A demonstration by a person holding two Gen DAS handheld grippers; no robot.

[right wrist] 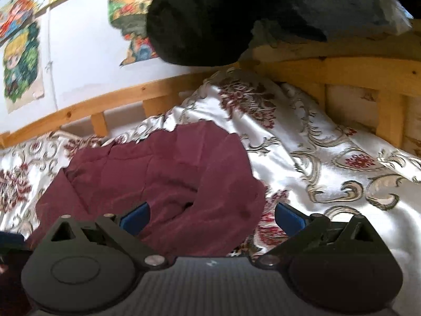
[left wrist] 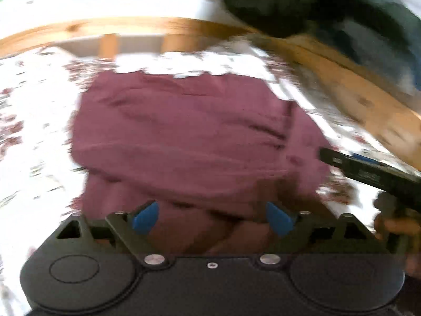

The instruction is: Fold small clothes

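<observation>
A maroon garment [left wrist: 184, 137] lies partly folded on a white floral bedspread [left wrist: 34, 131]. My left gripper [left wrist: 213, 218] hovers over its near edge with the blue pads wide apart and nothing pinched. In the right wrist view the same garment [right wrist: 158, 173] is rumpled, with a fold running to the lower middle. My right gripper [right wrist: 211, 218] is open too. The cloth's near edge lies between its fingers, but neither pad presses on it. One black finger [left wrist: 368, 175] of the right gripper reaches in beside the garment's right edge.
A wooden bed rail [right wrist: 342, 68] runs along the back and right of the bedspread [right wrist: 329, 158]. A dark bulky cloth [right wrist: 210, 18] hangs over the rail at the top. Colourful posters [right wrist: 23, 60] are on the white wall. A hand [left wrist: 394, 226] shows at the lower right.
</observation>
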